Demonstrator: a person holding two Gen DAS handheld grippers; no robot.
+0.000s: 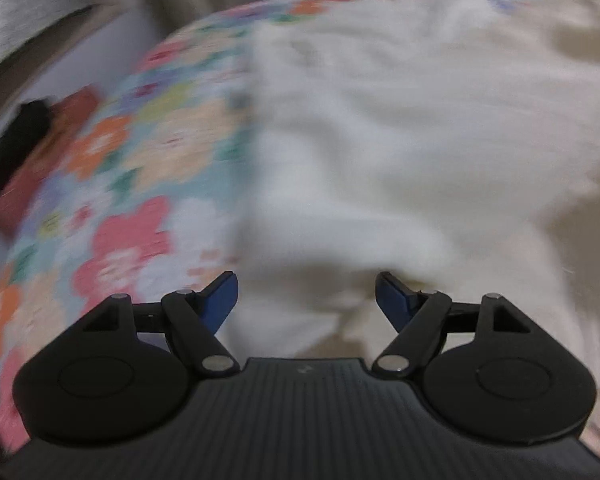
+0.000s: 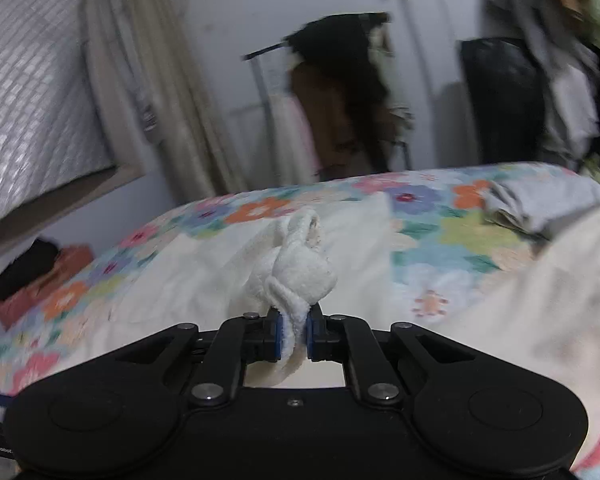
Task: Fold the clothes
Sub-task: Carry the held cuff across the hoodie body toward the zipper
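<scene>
A cream-white garment (image 1: 400,120) lies spread over a bed with a flowered cover (image 1: 120,168). My left gripper (image 1: 305,300) hovers low over the near part of the cloth, jaws wide open with nothing between the blue pads (image 1: 220,296). The left wrist view is blurred. In the right wrist view my right gripper (image 2: 293,334) is shut on a bunched fold of the white garment (image 2: 300,268), which bulges up past the fingertips. More of the same cloth (image 2: 188,280) trails down to the bed behind it.
Folded grey clothing (image 2: 540,204) rests at the far right of the bed. A reddish box with a black item (image 2: 32,276) stands left of the bed. Beyond are a curtain (image 2: 152,80), a window (image 2: 28,92) and a rack of hanging clothes (image 2: 340,92).
</scene>
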